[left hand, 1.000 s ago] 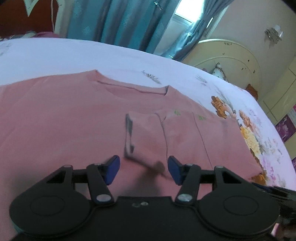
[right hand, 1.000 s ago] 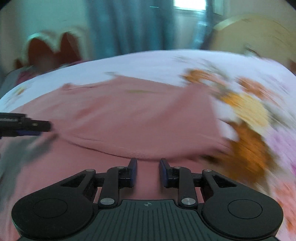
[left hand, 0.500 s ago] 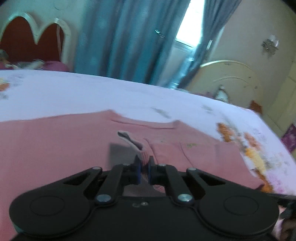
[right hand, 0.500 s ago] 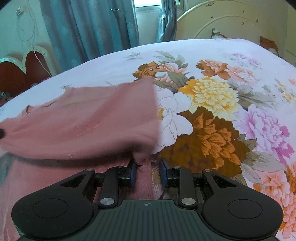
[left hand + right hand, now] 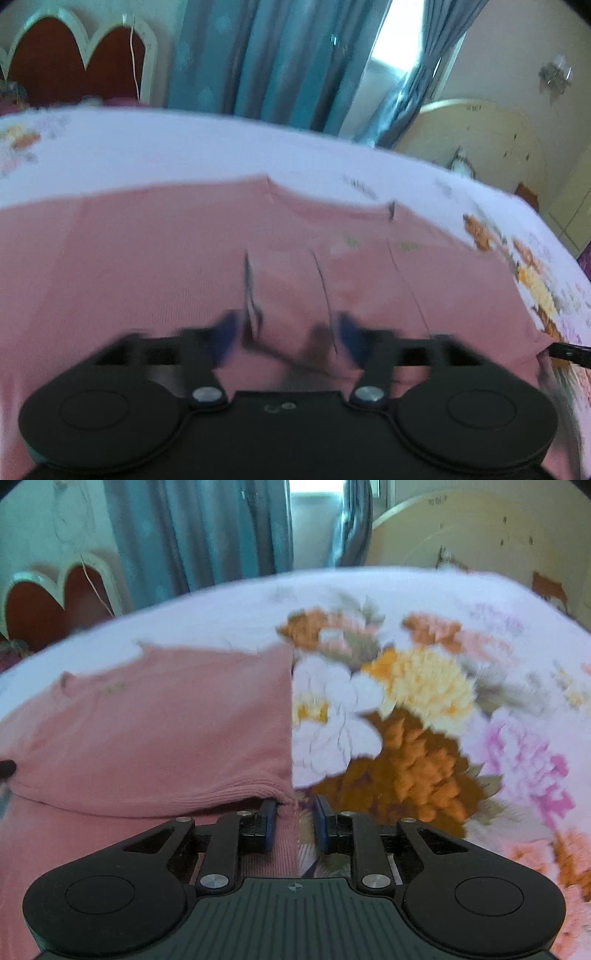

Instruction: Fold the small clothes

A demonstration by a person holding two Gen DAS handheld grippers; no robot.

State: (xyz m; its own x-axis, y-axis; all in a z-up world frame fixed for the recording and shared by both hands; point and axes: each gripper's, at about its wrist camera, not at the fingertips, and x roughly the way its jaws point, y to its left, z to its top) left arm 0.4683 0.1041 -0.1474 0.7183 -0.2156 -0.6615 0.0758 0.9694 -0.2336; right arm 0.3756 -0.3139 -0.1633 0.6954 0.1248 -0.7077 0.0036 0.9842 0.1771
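A pink knit top [image 5: 129, 258] lies spread on the bed, neckline away from me. Its folded-in sleeve [image 5: 284, 280] rests on the body, cuff edge to the left. My left gripper [image 5: 287, 325] hovers just over the sleeve's near end with its jaws opening wide, blurred by motion; the sleeve lies between them, untouched by the pads. In the right wrist view the top [image 5: 166, 720] has its right side folded inward, with a straight edge against the sheet. My right gripper [image 5: 295, 804] stands narrowly open. The folded corner touches the tip of its left finger [image 5: 269, 812], unpinched.
The floral bed sheet [image 5: 424, 709] stretches to the right of the garment. A red and white scalloped headboard [image 5: 74, 62] and blue curtains [image 5: 277, 59] stand beyond the bed. A cream rounded board [image 5: 480, 535] rises at the far right.
The left jaws, pinched shut on the sleeve half a second ago, have spread apart and the sleeve lies flat. The right gripper's lifted garment side now rests folded on the body.
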